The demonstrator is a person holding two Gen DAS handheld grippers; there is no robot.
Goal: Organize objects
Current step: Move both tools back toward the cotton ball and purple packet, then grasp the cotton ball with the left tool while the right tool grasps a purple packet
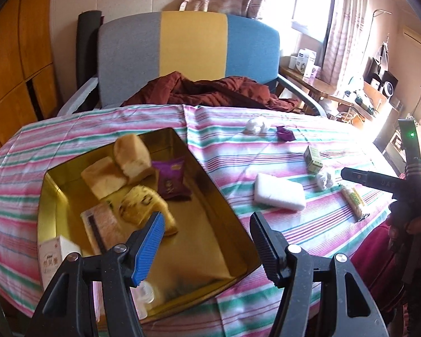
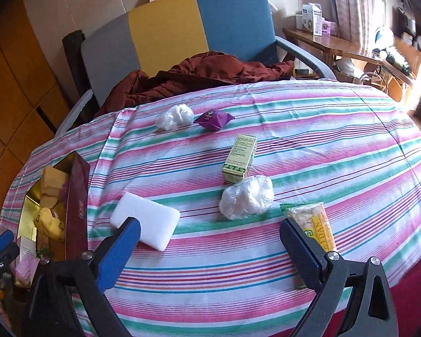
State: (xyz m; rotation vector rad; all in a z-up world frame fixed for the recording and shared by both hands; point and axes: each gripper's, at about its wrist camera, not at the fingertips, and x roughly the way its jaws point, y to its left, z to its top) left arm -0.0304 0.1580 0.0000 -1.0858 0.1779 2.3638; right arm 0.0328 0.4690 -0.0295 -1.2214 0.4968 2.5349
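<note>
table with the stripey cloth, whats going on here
A person is sorting loose items into a gold tin, holding a gripper in each hand. Both the left gripper and right gripper have open, empty jaws. The tin already holds bread pieces and a purple packet. On the cloth outside it lie a white sponge, a green box, a wrapped white ball and a yellow snack pack.

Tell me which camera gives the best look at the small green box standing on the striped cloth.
The right wrist view. There the green box stands near the middle of the frame, upright, with two printed faces visible, just behind a white plastic bundle. In the left wrist view the same box appears small, far off to the right and washed out by window glare.
</note>
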